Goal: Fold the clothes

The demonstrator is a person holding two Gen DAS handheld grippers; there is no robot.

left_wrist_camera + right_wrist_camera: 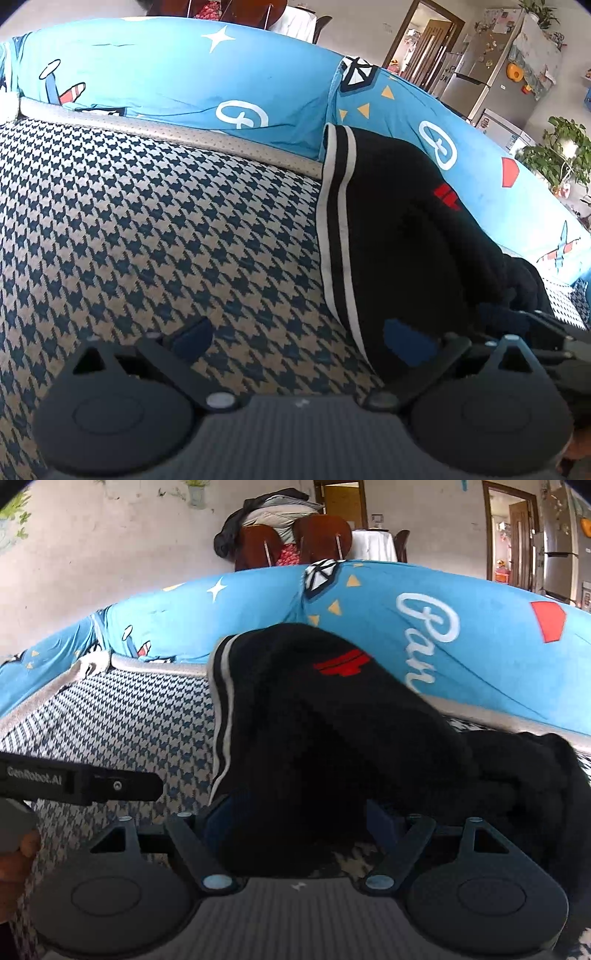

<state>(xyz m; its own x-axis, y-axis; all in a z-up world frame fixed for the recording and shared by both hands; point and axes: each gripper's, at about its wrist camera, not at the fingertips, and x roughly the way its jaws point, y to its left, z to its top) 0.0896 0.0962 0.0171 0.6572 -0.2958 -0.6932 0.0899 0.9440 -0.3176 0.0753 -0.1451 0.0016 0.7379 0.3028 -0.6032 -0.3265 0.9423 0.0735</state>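
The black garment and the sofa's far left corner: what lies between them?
Only bare houndstooth seat cover, seen in the left wrist view, left of the black garment.

Both tongs (299, 336) (299, 819) spread wide

Right gripper (299, 823): both blue fingertips are partly buried in the black garment (332, 738), so contact with the cloth cannot be judged. The garment's near hem is hidden behind the gripper body; its bundled right part is cut off by the frame edge. Left gripper (295, 334): the right fingertip is set against dark cloth, its outline barely separable. A hand (16, 864) left of the right gripper is cut by the frame. Fridge magnets (513, 70), far beyond the fingers, are too small to identify.
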